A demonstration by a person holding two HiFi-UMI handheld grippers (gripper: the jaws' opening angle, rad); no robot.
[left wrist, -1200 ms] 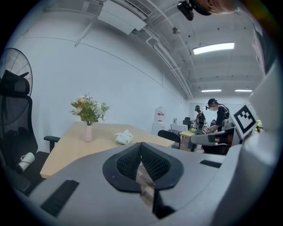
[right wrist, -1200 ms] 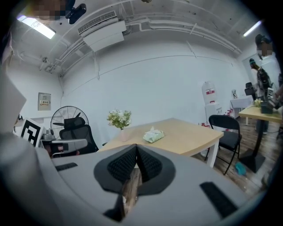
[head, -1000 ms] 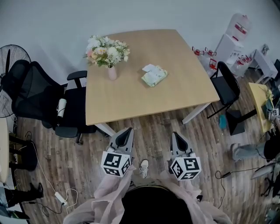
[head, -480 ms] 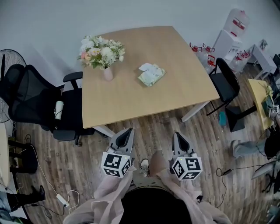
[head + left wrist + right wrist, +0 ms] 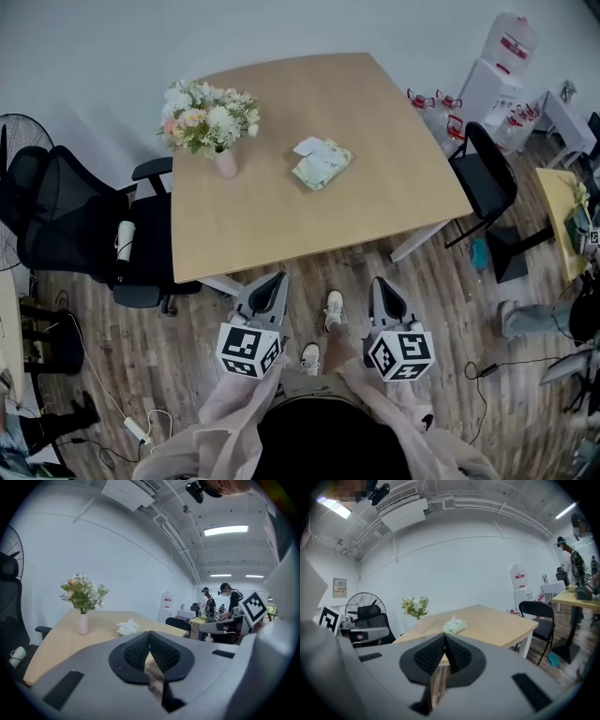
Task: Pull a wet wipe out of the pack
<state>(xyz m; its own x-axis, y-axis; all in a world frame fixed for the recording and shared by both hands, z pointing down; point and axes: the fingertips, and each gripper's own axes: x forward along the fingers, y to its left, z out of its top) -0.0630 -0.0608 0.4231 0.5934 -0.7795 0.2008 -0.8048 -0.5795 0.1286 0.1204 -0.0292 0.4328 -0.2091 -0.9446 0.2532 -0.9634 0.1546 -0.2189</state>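
Head view: the pack (image 5: 322,165) is lying on the worktop (image 5: 281,220) at twelve o'clock, well apart from the left tool (image 5: 275,281) and right tool (image 5: 382,284), both being held shut and empty. Soft and light, it is probably best being pinned while the wipe (image 5: 309,147) at its eleven o'clock end is being pinched.

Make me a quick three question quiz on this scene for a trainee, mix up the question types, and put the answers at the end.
1. True or false: the wet wipe pack lies on the table.
2. In the head view, what stands left of the pack? A) vase of flowers B) kettle C) laptop
3. Fill the gap: the left claw and the right claw are both ___, with nothing between their jaws.

Key: 1 true; 2 A; 3 shut.
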